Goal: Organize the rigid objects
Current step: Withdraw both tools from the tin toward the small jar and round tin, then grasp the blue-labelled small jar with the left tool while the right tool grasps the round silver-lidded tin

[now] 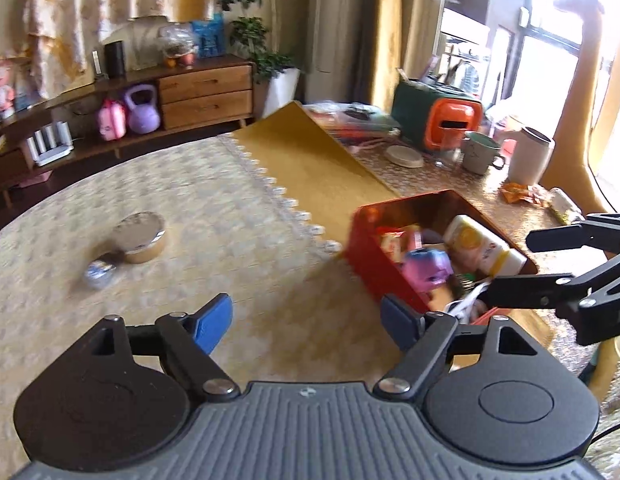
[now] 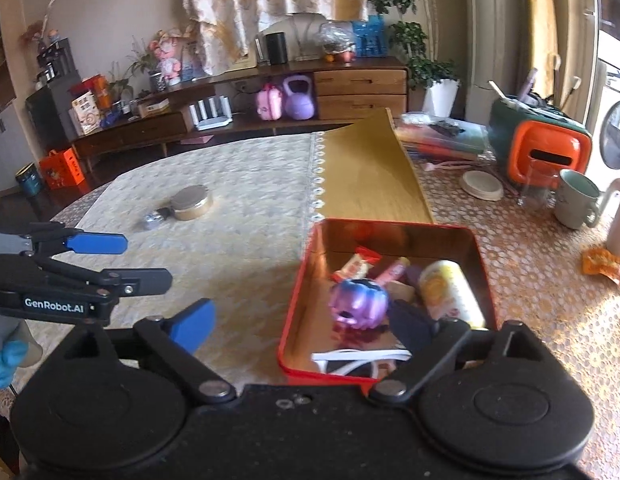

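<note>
Both claws, left (image 1: 310,322) and right (image 2: 305,324), gape empty; red tin (image 2: 310,276) beside them collects items, round tin (image 2: 191,202) ahead awaits.

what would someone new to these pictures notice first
The red tin, open on the table just ahead of the right gripper, stands out, with a shiny purple toy and a yellow-and-white bottle lying inside. Farther off on the pale tablecloth sits a round gold tin with a small silver object beside it. Both the right and the left gripper are open and empty.
</note>
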A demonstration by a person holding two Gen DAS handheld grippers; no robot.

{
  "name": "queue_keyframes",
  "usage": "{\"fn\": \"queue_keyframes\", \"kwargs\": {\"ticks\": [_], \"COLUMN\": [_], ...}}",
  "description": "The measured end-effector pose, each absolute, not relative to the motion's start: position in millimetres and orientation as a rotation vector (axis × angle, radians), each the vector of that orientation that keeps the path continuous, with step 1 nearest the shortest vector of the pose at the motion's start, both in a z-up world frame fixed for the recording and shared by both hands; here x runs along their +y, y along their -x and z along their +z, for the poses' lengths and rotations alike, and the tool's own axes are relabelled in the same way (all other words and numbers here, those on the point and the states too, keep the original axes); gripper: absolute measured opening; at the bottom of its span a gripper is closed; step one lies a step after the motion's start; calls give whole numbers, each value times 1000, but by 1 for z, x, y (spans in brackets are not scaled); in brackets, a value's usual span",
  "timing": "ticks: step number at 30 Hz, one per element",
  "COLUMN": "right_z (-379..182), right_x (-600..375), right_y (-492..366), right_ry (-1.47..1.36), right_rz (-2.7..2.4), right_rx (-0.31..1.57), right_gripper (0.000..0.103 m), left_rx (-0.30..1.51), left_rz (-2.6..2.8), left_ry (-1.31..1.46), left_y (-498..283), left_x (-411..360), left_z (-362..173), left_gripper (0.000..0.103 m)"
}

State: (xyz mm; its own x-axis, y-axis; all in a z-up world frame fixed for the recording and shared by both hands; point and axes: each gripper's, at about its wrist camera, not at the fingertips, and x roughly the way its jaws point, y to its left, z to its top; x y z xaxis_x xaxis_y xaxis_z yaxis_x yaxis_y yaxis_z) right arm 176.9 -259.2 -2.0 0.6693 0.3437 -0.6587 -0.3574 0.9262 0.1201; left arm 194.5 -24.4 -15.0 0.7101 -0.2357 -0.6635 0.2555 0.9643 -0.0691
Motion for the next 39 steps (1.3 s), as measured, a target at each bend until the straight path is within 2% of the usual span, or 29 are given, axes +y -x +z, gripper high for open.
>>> {"fn": "queue_keyframes", "kwargs": {"ticks": [5, 9, 23, 39], "right_z": [-6, -9, -19, -37], "right_x": [-234, -213, -127, -54], "right_y": [-183, -193, -239, -335], "right_ry": [44, 53, 101, 144], "right_rz": [432, 465, 585, 600], "right_rx": [752, 763, 774, 800], "right_gripper": [99, 102, 103, 103], "left_rx": [732, 694, 713, 728], "left_rz": [-200, -99, 78, 119], "left_ry": [18, 26, 78, 40], "left_y": [-193, -194, -231, -307], "left_x": [11, 39, 111, 143], "left_z": [-22, -27, -61, -96], "left_gripper": [82, 89, 89, 89]}}
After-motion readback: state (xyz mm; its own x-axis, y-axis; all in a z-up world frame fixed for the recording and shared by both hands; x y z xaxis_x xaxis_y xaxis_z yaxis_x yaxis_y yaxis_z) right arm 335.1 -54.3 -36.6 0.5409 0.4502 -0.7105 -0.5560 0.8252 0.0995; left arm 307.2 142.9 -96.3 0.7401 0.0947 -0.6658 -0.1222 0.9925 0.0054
